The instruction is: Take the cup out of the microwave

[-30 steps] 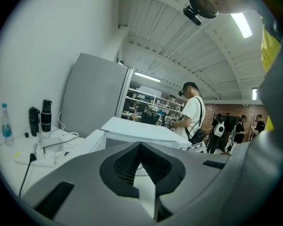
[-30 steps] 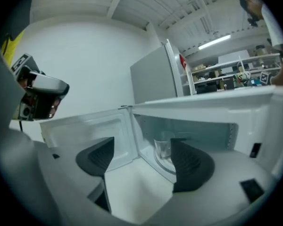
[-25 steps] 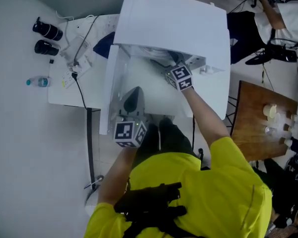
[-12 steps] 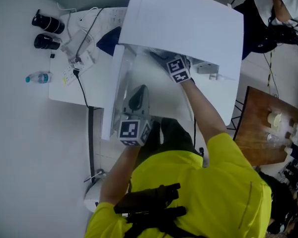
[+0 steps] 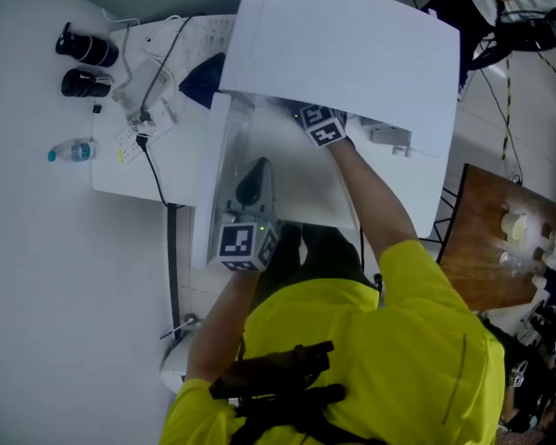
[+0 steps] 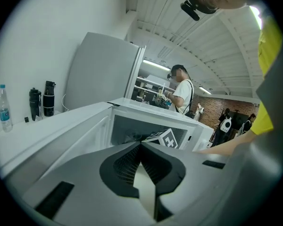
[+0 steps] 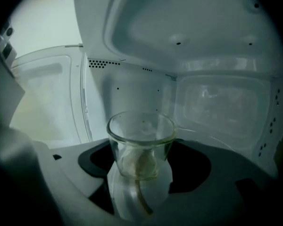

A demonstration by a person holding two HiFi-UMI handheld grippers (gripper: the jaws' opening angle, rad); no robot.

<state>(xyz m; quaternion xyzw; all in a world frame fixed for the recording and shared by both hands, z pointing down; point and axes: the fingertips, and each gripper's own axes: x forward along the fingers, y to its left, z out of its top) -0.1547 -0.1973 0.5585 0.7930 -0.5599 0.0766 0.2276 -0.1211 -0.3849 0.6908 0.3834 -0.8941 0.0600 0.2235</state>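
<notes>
A clear glass cup (image 7: pixel 140 147) stands upright inside the white microwave (image 5: pixel 343 54), whose door (image 5: pixel 211 184) hangs open to the left. My right gripper (image 7: pixel 142 173) reaches into the cavity, and its marker cube (image 5: pixel 322 125) shows at the opening. The cup sits between the dark pads (image 7: pixel 96 160), and the jaws are closing around it; I see no firm press on the glass. My left gripper (image 6: pixel 141 144) hovers in front of the open door with its jaws shut and nothing between them. Its marker cube (image 5: pixel 244 242) is near my body.
Two black bottles (image 5: pixel 82 54), a small water bottle (image 5: pixel 71 153) and a power strip with cables (image 5: pixel 144 109) lie on the white table left of the microwave. A wooden table (image 5: pixel 482 239) with small cups stands at the right. People stand in the background (image 6: pixel 181 91).
My right gripper has pushed deeper into the microwave, its cube sliding up under the top panel. The left gripper has barely shifted.
</notes>
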